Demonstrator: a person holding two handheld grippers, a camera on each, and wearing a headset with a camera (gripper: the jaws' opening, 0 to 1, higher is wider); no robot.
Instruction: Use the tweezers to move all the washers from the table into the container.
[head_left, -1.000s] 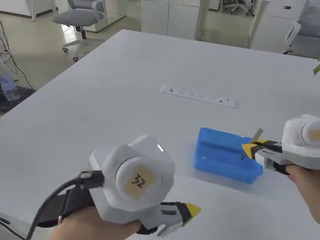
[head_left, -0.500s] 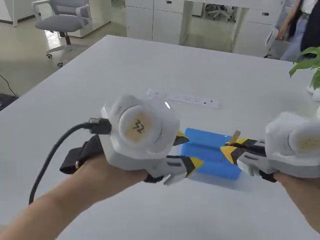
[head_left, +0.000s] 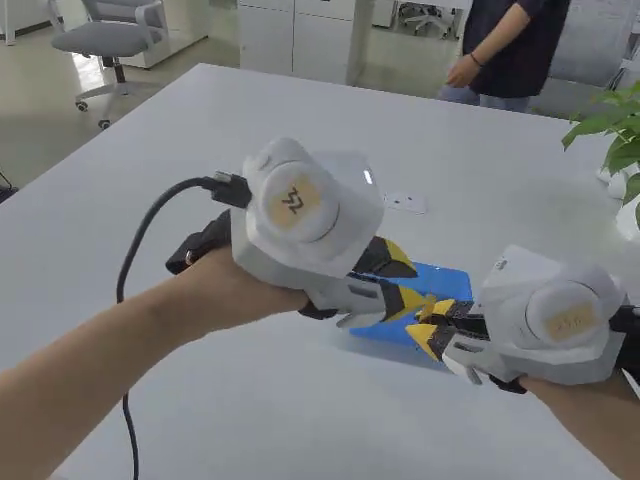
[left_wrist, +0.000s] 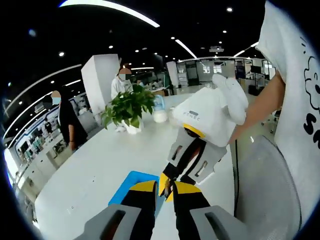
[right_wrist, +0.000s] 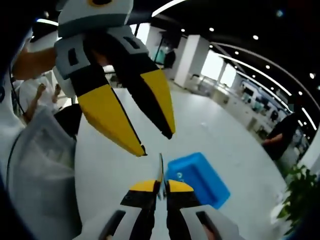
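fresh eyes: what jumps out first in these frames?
The two grippers are nose to nose by the blue container: the left gripper, jaws open, faces the right gripper, which is shut on thin tweezers. In the head view a person in dark clothes stands beyond the far edge of the table, with a green plant at the right.

Left gripper (head_left: 422, 285) and right gripper (head_left: 425, 320) hide most of the container (head_left: 447, 283), inside included; tweezers (right_wrist: 160, 167) sit mostly buried between fingers (right_wrist: 143, 189).
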